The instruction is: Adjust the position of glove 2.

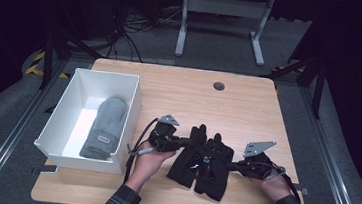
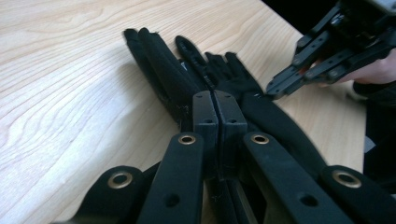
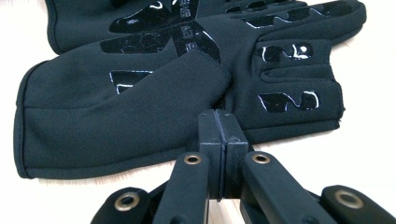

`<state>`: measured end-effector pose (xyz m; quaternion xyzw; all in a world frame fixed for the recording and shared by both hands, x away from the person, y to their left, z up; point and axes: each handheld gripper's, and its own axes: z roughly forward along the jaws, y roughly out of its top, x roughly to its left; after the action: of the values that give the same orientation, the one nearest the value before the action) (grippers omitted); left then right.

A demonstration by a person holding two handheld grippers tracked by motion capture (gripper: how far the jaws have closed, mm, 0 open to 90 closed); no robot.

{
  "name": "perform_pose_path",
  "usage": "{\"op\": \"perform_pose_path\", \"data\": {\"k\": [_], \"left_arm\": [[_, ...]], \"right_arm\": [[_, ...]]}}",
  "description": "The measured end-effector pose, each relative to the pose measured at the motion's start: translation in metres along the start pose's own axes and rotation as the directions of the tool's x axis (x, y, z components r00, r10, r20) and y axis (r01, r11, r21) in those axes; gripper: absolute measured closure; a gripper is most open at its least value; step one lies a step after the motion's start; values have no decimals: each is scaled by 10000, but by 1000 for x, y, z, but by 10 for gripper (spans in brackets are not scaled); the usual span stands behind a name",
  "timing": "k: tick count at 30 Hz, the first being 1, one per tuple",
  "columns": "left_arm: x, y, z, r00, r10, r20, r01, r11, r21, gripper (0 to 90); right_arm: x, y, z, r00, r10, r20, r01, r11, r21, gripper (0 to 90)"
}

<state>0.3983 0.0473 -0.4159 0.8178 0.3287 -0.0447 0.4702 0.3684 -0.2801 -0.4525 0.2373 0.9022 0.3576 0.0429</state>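
Both pairs of jaws are pressed together at the edges of a pair of black gloves (image 1: 203,160). In the left gripper view, the left gripper (image 2: 219,109) has its two jaws closed flat against each other right at the gloves' edge; whether fabric is pinched between them cannot be told. In the right gripper view, the right gripper (image 3: 223,128) is likewise closed, its tips meeting the lower hem of the nearer glove, and again a real pinch on cloth is not clear.

The step in hand looks like taking hold of the gloves from both sides, likely to lift them toward the white bin (image 1: 129,108) at the left, where a grey mitten (image 1: 105,127) already lies. The next move calls for a sure grip on the fabric at each side, then an even lift so neither glove slips free.

The gloves lie flat and overlapping on the wooden table (image 1: 239,102), between the two hands, near the front edge. They are soft, matte black, with glossy grip patches on palm and fingers.
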Motion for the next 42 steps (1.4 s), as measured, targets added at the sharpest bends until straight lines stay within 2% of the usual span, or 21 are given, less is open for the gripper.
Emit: {"op": "perform_pose_path", "data": {"k": [6, 15, 25, 34, 36, 38, 40, 42], "left_arm": [[-6, 5, 1, 9997, 144, 186, -143, 9999, -85, 892], [-14, 9, 13, 9987, 303, 406, -305, 9995, 37, 892], [-21, 7, 30, 9976, 472, 504, -500, 9972, 562, 892], [-25, 1, 46, 9969, 524, 590, -582, 9933, 1002, 892], [-25, -1, 49, 9955, 593, 737, -674, 9913, 1128, 883], [-25, -1, 51, 9939, 535, 962, -631, 9931, 991, 850], [-26, -1, 49, 9938, 569, 959, -656, 9938, 895, 797], [-27, -1, 48, 9928, 660, 1003, -751, 9931, 898, 784]], "right_arm": [[2, 9, 10, 9998, -151, -130, 150, 9999, -42, 900], [7, 26, 28, 9988, -411, -272, 409, 9991, -60, 900], [17, 45, 47, 9957, -829, -401, 826, 9965, -97, 900], [20, 48, 51, 9951, -894, -416, 891, 9960, -95, 900], [20, 47, 51, 9951, -889, -423, 885, 9960, -110, 900], [20, 47, 50, 9951, -895, -423, 891, 9960, -119, 900], [20, 45, 46, 9951, -940, -294, 936, 9955, -128, 900], [17, 43, 40, 9959, -889, -140, 885, 9958, -219, 844]]}}
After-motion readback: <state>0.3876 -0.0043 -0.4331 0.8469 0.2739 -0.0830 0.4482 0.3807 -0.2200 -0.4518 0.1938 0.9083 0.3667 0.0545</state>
